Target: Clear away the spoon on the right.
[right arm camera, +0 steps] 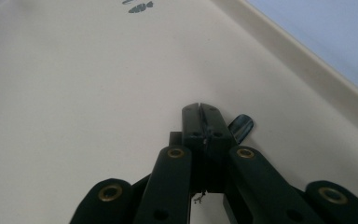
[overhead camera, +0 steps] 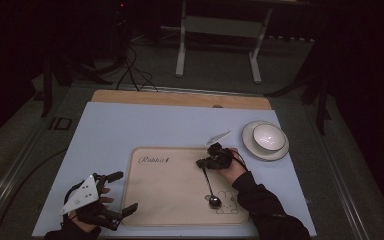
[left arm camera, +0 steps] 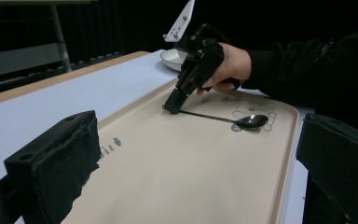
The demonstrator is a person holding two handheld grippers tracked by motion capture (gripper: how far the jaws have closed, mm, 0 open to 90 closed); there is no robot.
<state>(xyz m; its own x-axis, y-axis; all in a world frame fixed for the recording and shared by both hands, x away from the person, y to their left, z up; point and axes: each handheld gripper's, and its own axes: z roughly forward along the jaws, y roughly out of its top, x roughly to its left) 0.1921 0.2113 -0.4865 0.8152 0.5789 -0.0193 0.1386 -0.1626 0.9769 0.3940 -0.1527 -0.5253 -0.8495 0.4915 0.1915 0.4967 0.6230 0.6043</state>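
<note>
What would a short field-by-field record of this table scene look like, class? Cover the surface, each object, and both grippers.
surface: pale blue table
tray: beige tray, printed with a rabbit
spoon: dark spoon lying on the tray, bowl towards the person
bowl: white bowl on a saucer, right of the tray
right gripper: right gripper tip down, jaws shut on the spoon's handle end
left gripper: left gripper open, at the tray's left edge, holding nothing
</note>
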